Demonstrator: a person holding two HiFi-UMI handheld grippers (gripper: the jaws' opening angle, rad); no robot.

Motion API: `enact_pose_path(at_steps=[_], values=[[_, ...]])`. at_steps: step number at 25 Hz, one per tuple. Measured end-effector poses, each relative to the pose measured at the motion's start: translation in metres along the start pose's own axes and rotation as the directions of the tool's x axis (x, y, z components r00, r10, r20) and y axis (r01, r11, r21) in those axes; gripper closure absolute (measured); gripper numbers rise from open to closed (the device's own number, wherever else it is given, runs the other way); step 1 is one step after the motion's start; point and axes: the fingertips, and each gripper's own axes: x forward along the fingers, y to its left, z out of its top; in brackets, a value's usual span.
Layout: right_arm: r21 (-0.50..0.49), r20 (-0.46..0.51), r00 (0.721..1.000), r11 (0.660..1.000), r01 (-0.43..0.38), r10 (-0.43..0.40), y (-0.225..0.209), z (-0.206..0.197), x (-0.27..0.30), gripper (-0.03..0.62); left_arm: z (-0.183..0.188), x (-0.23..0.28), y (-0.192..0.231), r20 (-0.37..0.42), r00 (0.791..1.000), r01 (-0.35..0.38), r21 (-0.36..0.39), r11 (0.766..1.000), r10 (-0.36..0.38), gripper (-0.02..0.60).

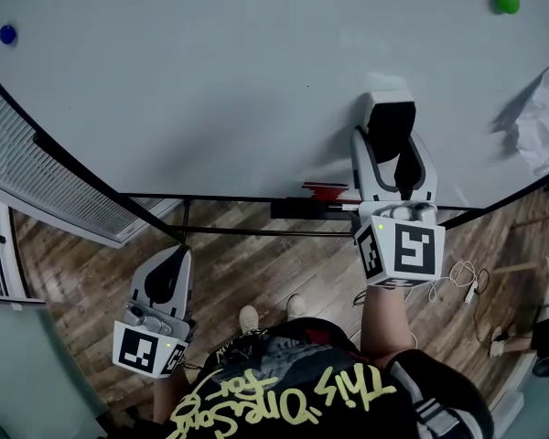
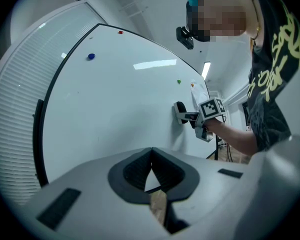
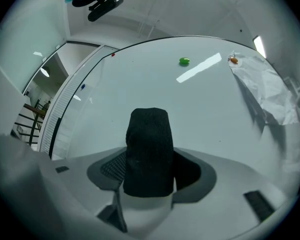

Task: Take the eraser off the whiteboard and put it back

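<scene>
The eraser [image 1: 389,117], a white body with a black felt pad, is held in my right gripper [image 1: 391,142], which is shut on it. It sits at the lower right of the whiteboard [image 1: 210,90], and its far end appears to touch the surface. In the right gripper view the black eraser [image 3: 147,134] stands upright between the jaws with the board behind it. My left gripper [image 1: 169,268] hangs low at the left, shut and empty, away from the board. The left gripper view shows its closed jaws [image 2: 151,156] and, farther off, the right gripper [image 2: 190,116] at the board.
A marker tray [image 1: 325,192] with red markers runs along the board's bottom edge, just left of the right gripper. A green magnet [image 1: 505,0], a blue magnet [image 1: 7,34] and a crumpled sheet of paper [image 1: 544,122] are on the board. Cables [image 1: 457,277] lie on the wooden floor.
</scene>
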Motion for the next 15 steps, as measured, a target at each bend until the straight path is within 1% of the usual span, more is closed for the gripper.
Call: enact_pose_path(at_steps=[6,11,15], values=[[-0.017,0.002,1.000,1.000,0.018,-0.018,0.0004,-0.0012,0.0016,0.336,0.0007,-0.0009,0.0020,0.010,1.000,-0.016,0.003,1.000,0.016,0.574],[-0.011,0.011,0.999,0.999,0.033,-0.032,0.0002,-0.0018,0.0011,0.336,0.0001,-0.0025,-0.0002,0.002,1.000,-0.019,0.005,1.000,0.019,0.574],[-0.008,0.015,0.999,0.999,0.052,-0.052,-0.0001,-0.0014,0.0007,0.336,0.0042,-0.0020,-0.0025,0.020,1.000,-0.017,0.010,1.000,0.017,0.574]])
